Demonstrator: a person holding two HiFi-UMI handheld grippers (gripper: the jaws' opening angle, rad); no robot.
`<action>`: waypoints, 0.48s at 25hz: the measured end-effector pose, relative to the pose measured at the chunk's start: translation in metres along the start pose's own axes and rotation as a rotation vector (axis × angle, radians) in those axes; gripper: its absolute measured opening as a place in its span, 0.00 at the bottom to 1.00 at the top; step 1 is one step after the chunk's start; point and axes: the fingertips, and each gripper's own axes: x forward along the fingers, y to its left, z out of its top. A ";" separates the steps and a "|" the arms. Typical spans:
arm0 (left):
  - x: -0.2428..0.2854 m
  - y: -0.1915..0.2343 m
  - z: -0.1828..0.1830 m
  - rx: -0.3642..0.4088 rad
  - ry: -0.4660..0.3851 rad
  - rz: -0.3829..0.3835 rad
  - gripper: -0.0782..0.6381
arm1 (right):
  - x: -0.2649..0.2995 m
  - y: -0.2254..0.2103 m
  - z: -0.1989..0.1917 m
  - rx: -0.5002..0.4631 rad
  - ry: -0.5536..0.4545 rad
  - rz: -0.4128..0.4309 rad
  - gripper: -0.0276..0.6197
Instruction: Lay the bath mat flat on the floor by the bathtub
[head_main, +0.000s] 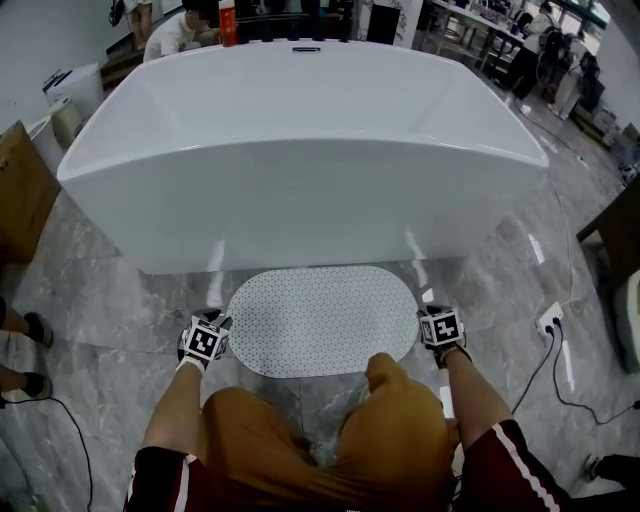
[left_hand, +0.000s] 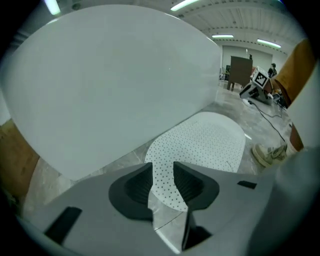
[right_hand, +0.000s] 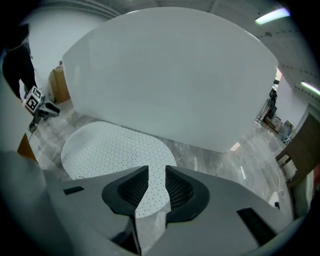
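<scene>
Grey marbled floor (head_main: 110, 290): it bears the mat and runs on under the tub.
White bathtub (head_main: 300, 150): freestanding, with its long side towards the person and just beyond the mat.
White perforated bath mat (head_main: 320, 320): an oval spread on the floor just beside the tub's near wall, long axis along it. No fold or lifted edge shows, though a knee covers part of the near rim.
Left gripper (head_main: 207, 335): at the mat's left end. Its jaws stand spread with nothing between the pads, and only the mat below shows through the gap.
Right gripper (head_main: 440, 325): at the mat's right end. Its jaws are also spread and empty, and the mat's end shows through the gap.
Step in hand: by the look of it the laying is done and both ends are free.
Next move: probably check the hidden near rim for a curl. Then draw both grippers away without catching an edge.
</scene>
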 end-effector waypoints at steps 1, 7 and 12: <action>-0.002 0.003 0.010 -0.040 -0.036 0.004 0.31 | -0.002 0.004 0.008 0.017 -0.027 0.018 0.24; -0.019 0.006 0.077 -0.228 -0.255 -0.002 0.31 | -0.024 0.021 0.075 0.014 -0.236 0.094 0.24; -0.021 -0.006 0.119 -0.191 -0.312 0.002 0.32 | -0.036 0.018 0.105 -0.004 -0.307 0.102 0.24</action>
